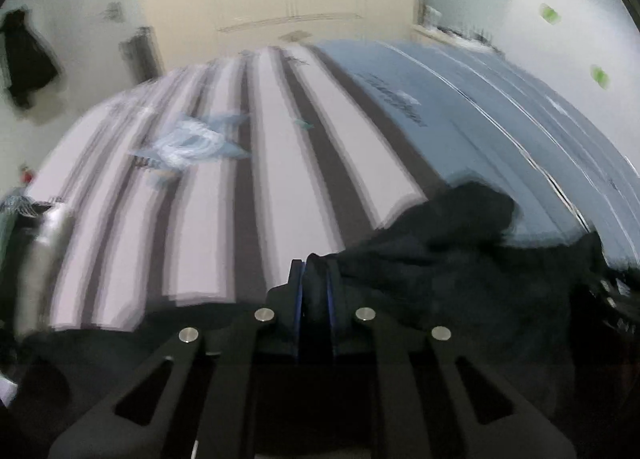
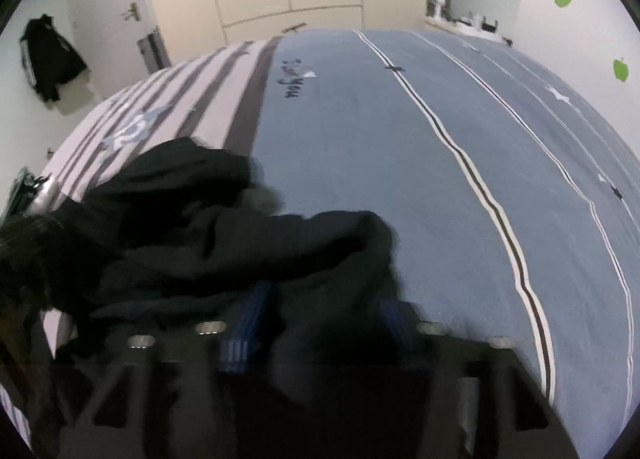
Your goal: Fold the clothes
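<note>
- The left gripper (image 1: 314, 279) is pinched tight on a fold of the dark, soft cloth garment (image 1: 460, 259). Its blue pads sit almost together with cloth between them.
- The right gripper (image 2: 320, 323) has its blue fingers (image 2: 248, 319) spread apart, with dark cloth bunched between them. I cannot tell if they squeeze it or just sit around it.
- The garment lies in a crumpled heap on the bed cover with blue and pink-and-brown stripes (image 2: 360, 139), at about 8 o'clock in the right wrist view, near the bed's close edge.
- Both views are blurry, so the hands seem to be moving.
- I think the step is lifting or spreading the garment. Next it needs to be pulled flat toward 12 o'clock, so the edges can be seen.
</note>
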`<state>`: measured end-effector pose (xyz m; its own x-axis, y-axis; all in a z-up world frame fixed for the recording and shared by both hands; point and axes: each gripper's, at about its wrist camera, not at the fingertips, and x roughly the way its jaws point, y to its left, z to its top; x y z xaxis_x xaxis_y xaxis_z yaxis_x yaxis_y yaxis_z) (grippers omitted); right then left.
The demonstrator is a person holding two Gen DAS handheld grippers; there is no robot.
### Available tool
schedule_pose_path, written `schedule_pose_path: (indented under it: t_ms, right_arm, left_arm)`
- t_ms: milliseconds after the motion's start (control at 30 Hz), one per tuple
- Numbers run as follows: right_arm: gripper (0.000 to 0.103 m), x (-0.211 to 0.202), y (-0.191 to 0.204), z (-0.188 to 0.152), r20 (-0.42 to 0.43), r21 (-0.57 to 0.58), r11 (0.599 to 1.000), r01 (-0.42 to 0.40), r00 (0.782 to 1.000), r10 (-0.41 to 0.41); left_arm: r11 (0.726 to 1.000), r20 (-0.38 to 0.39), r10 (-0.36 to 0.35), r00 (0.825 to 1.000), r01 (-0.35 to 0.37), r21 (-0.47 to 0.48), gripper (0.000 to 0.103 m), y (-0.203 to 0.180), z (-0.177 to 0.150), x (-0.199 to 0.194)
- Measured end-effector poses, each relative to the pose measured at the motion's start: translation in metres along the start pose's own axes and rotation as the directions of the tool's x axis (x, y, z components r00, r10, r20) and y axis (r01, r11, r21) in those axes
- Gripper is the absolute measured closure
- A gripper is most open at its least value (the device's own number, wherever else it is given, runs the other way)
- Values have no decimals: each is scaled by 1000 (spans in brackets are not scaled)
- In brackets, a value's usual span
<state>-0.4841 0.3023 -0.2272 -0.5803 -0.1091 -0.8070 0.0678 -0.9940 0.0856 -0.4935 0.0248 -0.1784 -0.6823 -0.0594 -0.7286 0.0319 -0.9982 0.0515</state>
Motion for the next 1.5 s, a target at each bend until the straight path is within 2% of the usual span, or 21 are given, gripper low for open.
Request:
schedule_pose_path:
  t_ms: [67, 133, 267, 400, 467, 533, 600, 667, 733, 767, 867, 933, 1000, 1133, 1200, 1267, 1300, 1367, 1400, 1467, 1500]
  right_arm:
    - [92, -1, -2, 8, 4, 21, 1000, -16, 1000, 16]
    - [93, -8, 2, 18, 31, 26, 998, -64, 998, 64]
    - [91, -27, 28, 38, 93, -20, 991, -130, 987, 132]
    - [70, -28, 58, 41, 33, -48, 974, -222, 974, 224]
    - [61, -39, 62, 34, 45, -80, 971, -225, 972, 229]
    - [53, -49, 55, 27, 59, -71, 973, -218, 973, 222]
    - [49, -57, 34, 18, 60, -14, 981, -192, 979, 192]
    - [49, -57, 10, 9, 30, 56, 988, -143, 989, 141]
    - [49, -56, -11, -3, -7, 116, 989, -89, 996, 90]
    - [49, -55, -21, -8, -24, 141, 988, -66, 997, 70]
    - [49, -58, -35, -23, -52, 184, 982, -36, 998, 46]
    - [49, -61, -41, -34, -69, 211, 977, -21, 997, 36]
    - [49, -59, -44, -39, -82, 237, 971, -26, 996, 47]
    - [49, -44, -41, -42, -111, 278, 959, -56, 990, 90]
    - [49, -33, -38, -42, -127, 295, 953, -73, 985, 115]
    - [49, -23, -33, -41, -134, 298, 949, -98, 980, 144]
    - [50, -19, -30, -40, -135, 295, 949, -109, 979, 155]
    - [76, -15, -22, -38, -127, 273, 954, -126, 978, 165]
    - [82, -14, -19, -37, -124, 264, 956, -132, 978, 169]
    - [93, -15, -20, -32, -113, 251, 961, -113, 983, 145]
    - [93, -17, -21, -28, -100, 249, 964, -96, 987, 125]
  left_arm:
    - [997, 19, 68, 998, -67, -24, 96, 36, 22, 3]
    - [994, 28, 99, 995, -98, -38, 96, 68, 40, 4]
    - [991, -46, 129, 991, -130, -23, 96, 104, 43, 16]
    - [984, -120, 166, 979, -173, -44, 96, 123, 16, 22]
    - [965, -135, 239, 962, -251, -79, 100, 140, 6, 21]
    - [924, -173, 311, 934, -340, -176, 103, 173, -3, 21]
    - [877, -240, 300, 923, -366, -311, 103, 211, -13, 21]
    - [877, -271, 218, 937, -310, -367, 103, 223, -18, 23]
    - [904, -237, 204, 950, -276, -326, 100, 212, -14, 19]
    - [930, -187, 186, 965, -235, -283, 98, 199, -8, 14]
    - [973, -90, 84, 992, -101, -205, 64, 157, 18, 13]
    - [983, -76, 5, 997, -19, -182, 24, 134, 37, 23]
    - [988, -101, -46, 994, 30, -154, 20, 109, 51, 41]
    - [994, -269, -99, 958, 82, -76, 20, 69, 51, 94]
    - [992, -365, -126, 923, 129, -17, 24, 51, 39, 116]
    - [988, -402, -125, 907, 152, 34, 43, 37, 26, 125]
    - [985, -416, -132, 900, 168, 51, 58, 31, 21, 128]
    - [985, -374, -138, 917, 167, 46, 71, 32, 29, 124]
    - [986, -347, -140, 927, 164, 40, 84, 33, 35, 122]
    - [987, -291, -143, 946, 158, 28, 90, 35, 46, 116]
    - [988, -263, -145, 954, 156, 23, 91, 37, 52, 113]
